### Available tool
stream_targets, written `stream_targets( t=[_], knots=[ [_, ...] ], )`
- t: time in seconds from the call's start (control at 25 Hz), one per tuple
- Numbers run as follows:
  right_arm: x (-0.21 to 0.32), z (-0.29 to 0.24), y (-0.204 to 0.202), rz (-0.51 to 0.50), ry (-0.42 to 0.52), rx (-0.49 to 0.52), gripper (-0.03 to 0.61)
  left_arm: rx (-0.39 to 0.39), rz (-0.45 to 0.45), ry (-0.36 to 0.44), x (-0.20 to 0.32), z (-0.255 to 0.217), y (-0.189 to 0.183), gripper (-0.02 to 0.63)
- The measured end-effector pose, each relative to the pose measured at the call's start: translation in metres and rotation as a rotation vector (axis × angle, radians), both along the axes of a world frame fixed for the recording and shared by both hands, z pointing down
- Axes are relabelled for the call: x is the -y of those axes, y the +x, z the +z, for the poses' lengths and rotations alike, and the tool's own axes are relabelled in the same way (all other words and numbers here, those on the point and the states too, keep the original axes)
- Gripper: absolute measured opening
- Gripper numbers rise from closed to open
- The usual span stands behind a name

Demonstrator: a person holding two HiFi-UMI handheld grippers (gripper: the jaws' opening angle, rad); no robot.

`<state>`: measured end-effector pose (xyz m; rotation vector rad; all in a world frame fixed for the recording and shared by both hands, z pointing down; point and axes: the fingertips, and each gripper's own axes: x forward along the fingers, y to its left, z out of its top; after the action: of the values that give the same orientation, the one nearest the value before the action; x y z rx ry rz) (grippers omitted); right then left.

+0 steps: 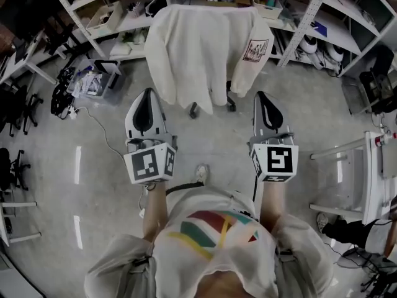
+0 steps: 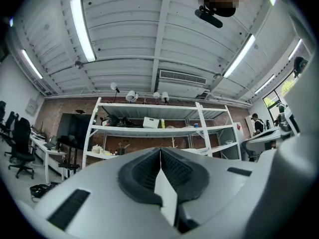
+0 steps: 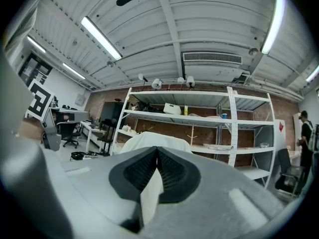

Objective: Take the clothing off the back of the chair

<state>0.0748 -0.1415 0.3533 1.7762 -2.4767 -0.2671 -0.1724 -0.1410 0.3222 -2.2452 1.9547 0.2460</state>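
Two pairs of tongs are held out side by side in front of the person, both short of the chair (image 1: 195,109) and not touching it. The forearms reach straight forward from the body, with the marker cubes nearest the wrists and the tips aimed at the chair.

The left tongs (image 1: 147,98) sit before the chair's left side with the nose tipped a little upward. In the left gripper view, the left tongs (image 2: 160,151) are clenched, pad against pad, with nothing gripped. Past them show only ceiling and the shelving rack (image 2: 149,131) behind the chair.

The right tongs (image 1: 263,99) sit before the chair's right side and lie about level. In the right gripper view, the right tongs (image 3: 157,151) are also clenched tight and empty.

The clothing (image 1: 198,48), a cream long-sleeved top, is draped over the back of the chair and covers it entirely. Its hem hangs down toward the wheeled base. One sleeve (image 1: 251,51) with a square printed patch falls along the chair's right side. From the right gripper view the clothing (image 3: 149,139) rises as a pale hump just beyond the closed tips. The chair stands on the bare floor (image 1: 211,138), in front of the rack.
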Motion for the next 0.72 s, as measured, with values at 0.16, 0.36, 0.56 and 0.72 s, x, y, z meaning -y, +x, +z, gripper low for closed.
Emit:
stream_targets(
  t=[0.16,0.36,0.56,0.72],
  knots=[
    [0.027,-0.005,-0.014,0.055,0.007,0.011,0.005,-0.002,0.025,0.008,0.03,-0.003,-0.024,0.015],
    [0.047,0.001,-0.019,0.105,-0.018,-0.016,0.005,-0.033,0.065,-0.011,0.064,0.002,-0.033,0.015],
    [0.066,0.005,-0.003,0.144,-0.041,-0.026,0.005,-0.033,0.089,-0.015,0.087,0.006,-0.018,0.015],
    [0.088,0.0,0.009,0.138,-0.044,-0.001,0.005,-0.034,0.085,-0.022,0.105,0.004,-0.005,0.015]
  ],
)
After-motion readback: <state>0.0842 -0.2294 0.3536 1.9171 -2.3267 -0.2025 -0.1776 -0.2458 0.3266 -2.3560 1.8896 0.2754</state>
